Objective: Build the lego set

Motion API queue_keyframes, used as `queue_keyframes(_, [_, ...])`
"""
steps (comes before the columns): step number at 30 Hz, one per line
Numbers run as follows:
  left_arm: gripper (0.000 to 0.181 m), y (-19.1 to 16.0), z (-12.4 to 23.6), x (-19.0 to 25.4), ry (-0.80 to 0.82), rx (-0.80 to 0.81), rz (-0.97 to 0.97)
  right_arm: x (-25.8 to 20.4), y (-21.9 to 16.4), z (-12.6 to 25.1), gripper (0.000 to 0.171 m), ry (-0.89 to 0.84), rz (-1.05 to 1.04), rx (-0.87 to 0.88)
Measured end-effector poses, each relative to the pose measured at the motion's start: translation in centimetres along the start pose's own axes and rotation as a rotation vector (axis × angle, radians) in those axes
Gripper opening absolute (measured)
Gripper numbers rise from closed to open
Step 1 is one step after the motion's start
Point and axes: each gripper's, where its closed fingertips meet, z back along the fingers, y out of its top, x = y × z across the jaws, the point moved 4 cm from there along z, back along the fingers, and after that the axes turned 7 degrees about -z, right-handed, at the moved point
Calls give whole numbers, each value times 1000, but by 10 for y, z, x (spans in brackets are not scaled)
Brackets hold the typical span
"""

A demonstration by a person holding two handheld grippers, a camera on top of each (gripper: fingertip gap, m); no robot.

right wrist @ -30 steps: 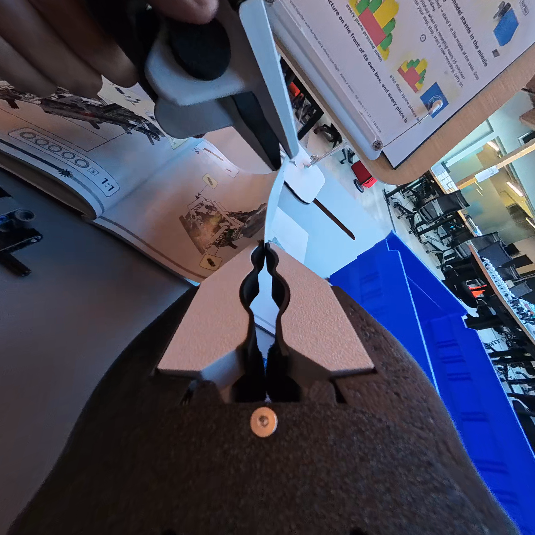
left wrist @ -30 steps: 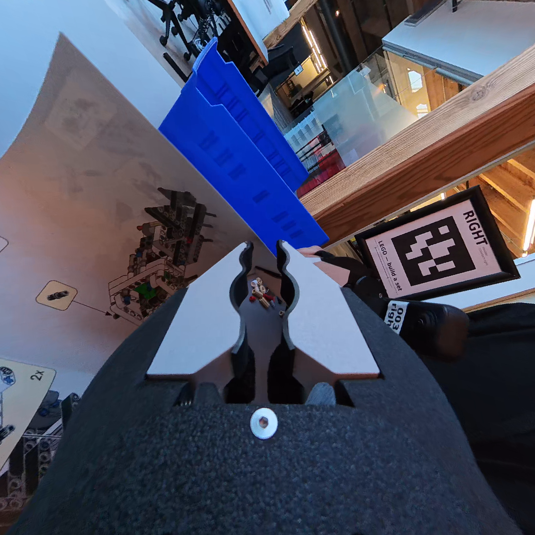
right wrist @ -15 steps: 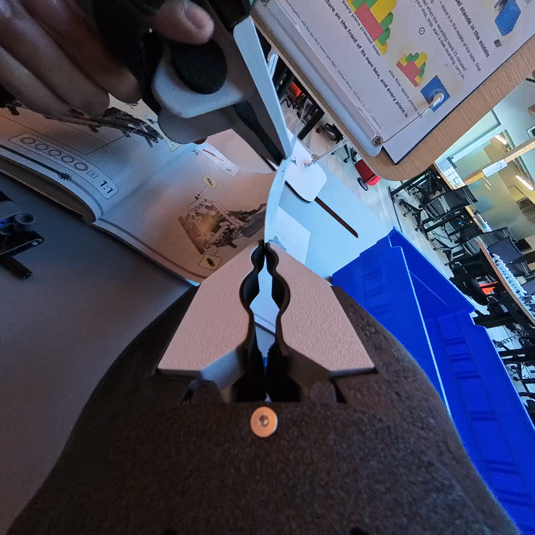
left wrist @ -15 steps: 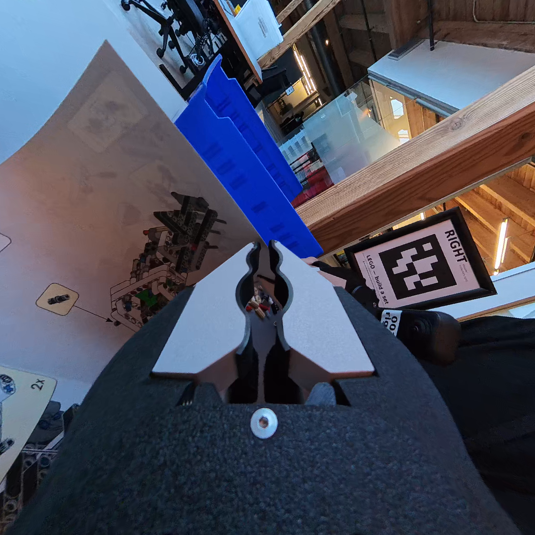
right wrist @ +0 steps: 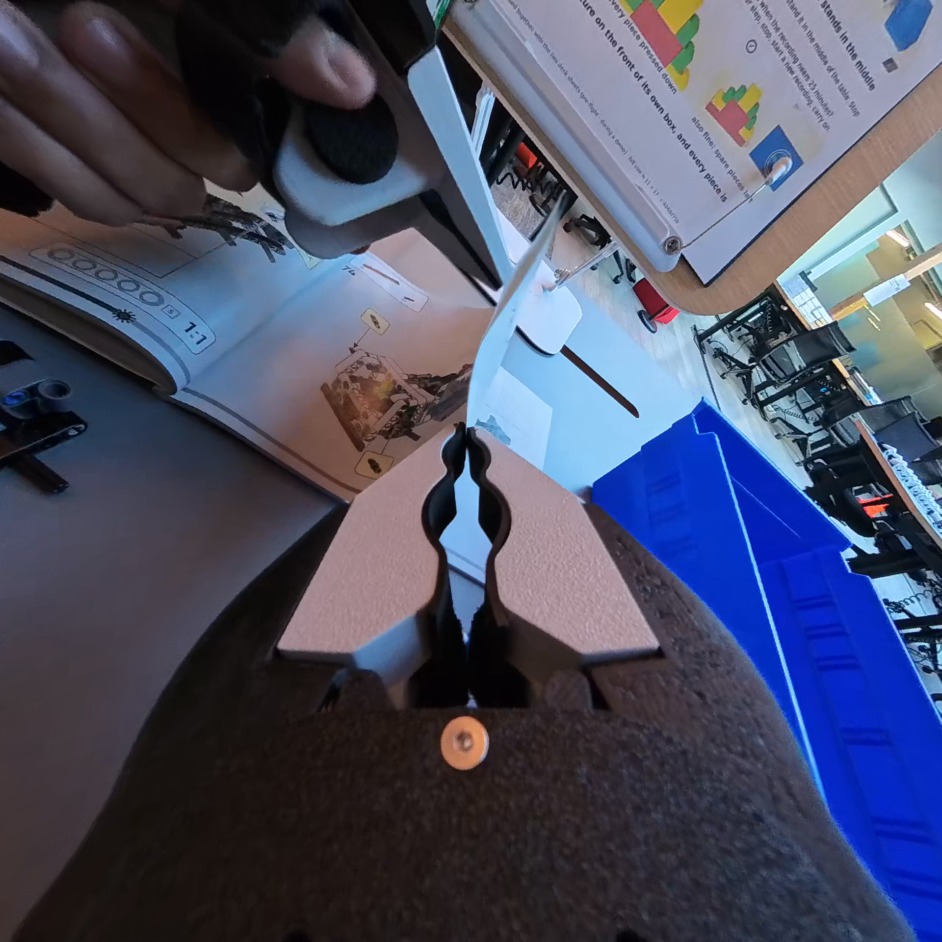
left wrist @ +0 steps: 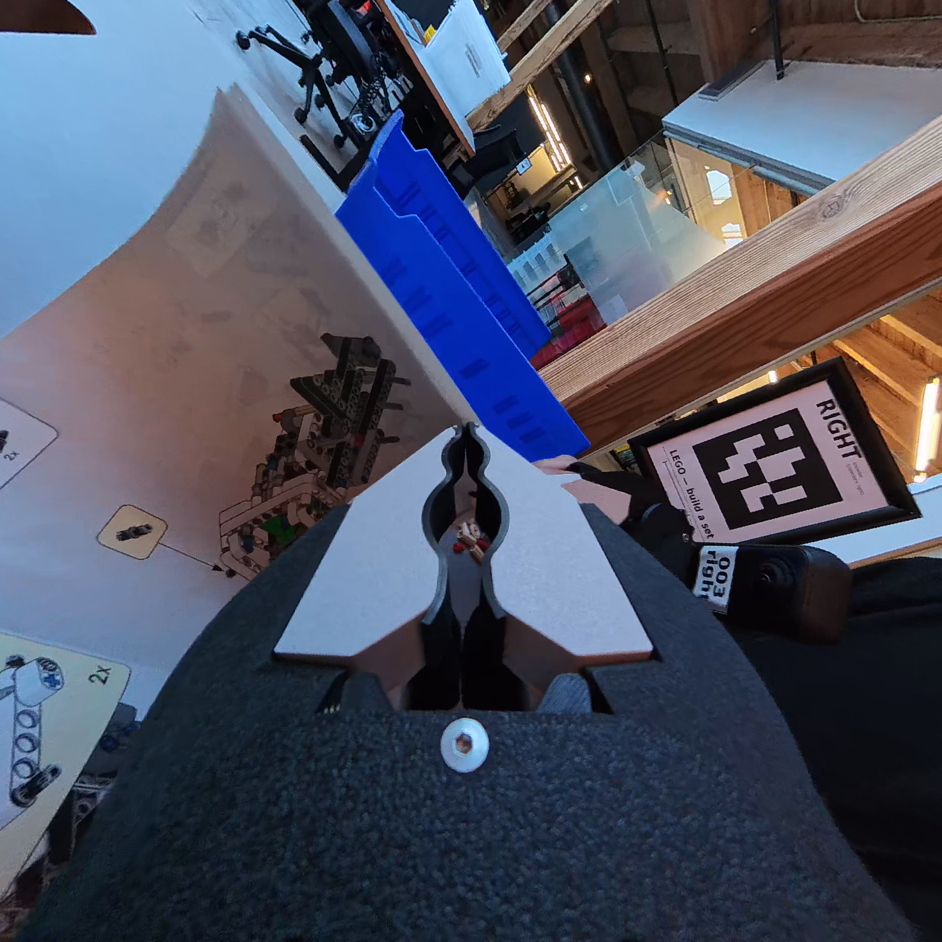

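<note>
Just snapped left gripper (left wrist: 466, 437) shut on page (left wrist: 204, 306), agape a second before; kept right gripper (right wrist: 466, 433) pinching its edge, likely mid-turn.

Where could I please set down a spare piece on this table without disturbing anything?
Free: the grey tabletop below the open booklet, right of the dark Lego parts. The pale strip between the lifted page and the blue bin looks tight. Crowded over the booklet, where left tongs and right tongs pinch that page.
</note>
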Motion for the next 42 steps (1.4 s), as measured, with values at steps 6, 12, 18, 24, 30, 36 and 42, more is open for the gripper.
queue_keyframes(6, [0, -1, -5, -4, 43, -1, -25, 0, 0, 1, 0, 15, -19, 4])
queue_keyframes(12, [2, 5, 0, 0, 7, 58, 20, 3, -3, 0, 0, 11, -36, -7])
queue_keyframes(18, [32, -5, -7, 3, -41, 38, 43, 3, 0, 1, 0, 28, -73, 12])
queue_keyframes(24, [14, -5, -9, 6, -86, 54, 50, 5, 1, 2, 0, 43, -113, 21])
queue_keyframes(30, [13, -4, -11, 8, -120, 73, 49, 6, 2, 2, 0, 67, -152, 27])
queue_keyframes(36, [8, -3, -13, 7, -131, 87, 56, 7, 0, 2, 0, 71, -163, 25])
queue_keyframes(42, [6, -2, -13, 8, -162, 103, 74, 7, 1, 2, 0, 90, -189, 32])
